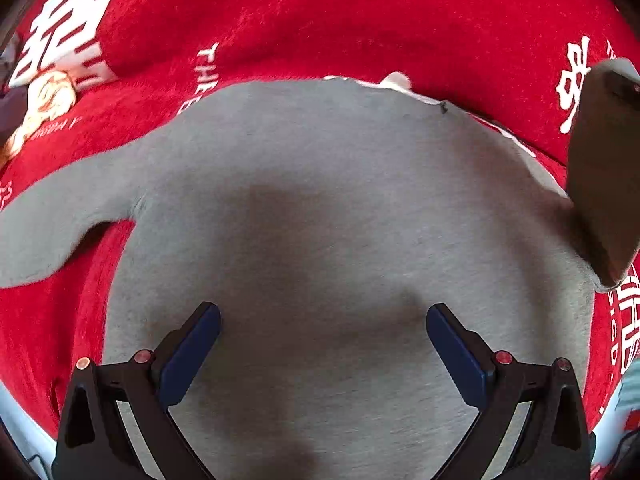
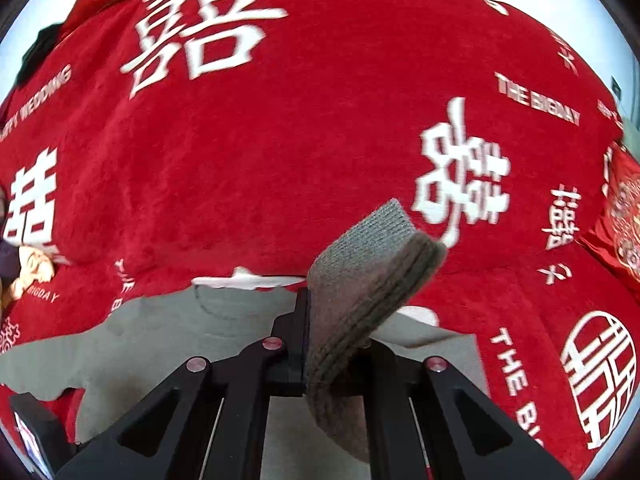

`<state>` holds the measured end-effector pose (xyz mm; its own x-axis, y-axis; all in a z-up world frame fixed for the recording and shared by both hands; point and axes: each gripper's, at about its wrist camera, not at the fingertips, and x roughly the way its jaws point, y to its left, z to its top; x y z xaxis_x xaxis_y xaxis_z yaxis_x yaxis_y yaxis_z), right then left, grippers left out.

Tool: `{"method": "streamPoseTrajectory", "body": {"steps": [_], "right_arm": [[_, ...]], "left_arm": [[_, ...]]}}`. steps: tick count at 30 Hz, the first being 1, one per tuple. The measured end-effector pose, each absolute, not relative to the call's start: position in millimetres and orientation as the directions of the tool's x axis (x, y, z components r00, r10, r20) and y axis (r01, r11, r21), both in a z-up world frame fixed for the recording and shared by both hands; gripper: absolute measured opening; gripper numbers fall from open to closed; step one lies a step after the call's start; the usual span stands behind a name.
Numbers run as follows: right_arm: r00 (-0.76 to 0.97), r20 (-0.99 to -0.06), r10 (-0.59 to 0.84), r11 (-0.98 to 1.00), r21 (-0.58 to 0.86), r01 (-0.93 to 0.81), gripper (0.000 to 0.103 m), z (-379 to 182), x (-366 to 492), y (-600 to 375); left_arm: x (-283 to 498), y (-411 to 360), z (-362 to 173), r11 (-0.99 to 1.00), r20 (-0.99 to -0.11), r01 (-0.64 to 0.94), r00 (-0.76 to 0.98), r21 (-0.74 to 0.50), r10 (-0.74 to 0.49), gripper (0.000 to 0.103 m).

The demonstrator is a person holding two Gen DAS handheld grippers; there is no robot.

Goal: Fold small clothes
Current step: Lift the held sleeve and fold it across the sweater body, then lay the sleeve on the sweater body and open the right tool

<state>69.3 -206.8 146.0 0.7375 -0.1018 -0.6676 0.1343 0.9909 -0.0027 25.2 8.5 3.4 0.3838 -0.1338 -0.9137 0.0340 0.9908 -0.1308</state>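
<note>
A small grey sweatshirt (image 1: 320, 184) lies flat on a red blanket (image 1: 360, 20), with one sleeve (image 1: 48, 232) stretched out to the left. My left gripper (image 1: 323, 314) hovers open just above the body of the garment, nothing between its blue pads (image 1: 192, 352). The other sleeve (image 1: 604, 168) is lifted off the blanket at the right edge. In the right wrist view my right gripper (image 2: 332, 320) is shut on that sleeve's ribbed cuff (image 2: 380, 264), which sticks up and folds over the jaws. The sweatshirt's body (image 2: 160, 340) and its white-lined neckline (image 2: 240, 280) lie below.
The red blanket (image 2: 280, 140) with large white characters and lettering covers the whole surface. A red patterned cushion (image 2: 624, 216) lies at the right edge and a dark item (image 2: 40, 52) at the far left corner. A pale floor or wall shows beyond the blanket's edges.
</note>
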Motion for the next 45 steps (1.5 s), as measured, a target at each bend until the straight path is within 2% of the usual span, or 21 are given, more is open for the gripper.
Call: {"method": "streamPoseTrajectory", "body": {"steps": [18,35,38,40,42,45], "right_arm": [[0.644,-0.765,0.000,0.998,-0.040,-0.047,0.006,71,101,-92],[0.571,-0.818,0.075,0.989,-0.011,-0.146,0.007,37,112,-41],[0.534,-0.837,0.120,0.986,0.040,-0.160,0.012,30,114,-41],[0.514,-0.844,0.153,0.982,0.071,-0.177,0.020,27,115,-39],[0.516,-0.842,0.158,0.979,0.068,-0.190,0.034,27,114,-36],[0.525,-0.835,0.164,0.975,0.059,-0.212,0.039,29,110,-30]], "left_arm": [[9,63,7,0.980,-0.900,-0.072,0.413,-0.187,-0.141,0.103],[-2,86,14,0.975,-0.888,-0.095,0.438,-0.200,-0.139,0.103],[-2,90,10,0.973,-0.892,-0.112,0.431,-0.204,-0.138,0.103],[-2,92,8,0.971,-0.893,-0.119,0.427,-0.207,-0.138,0.103],[-2,92,7,0.971,-0.894,-0.122,0.427,-0.205,-0.135,0.103],[-2,93,6,0.972,-0.896,-0.124,0.426,-0.197,-0.127,0.103]]}}
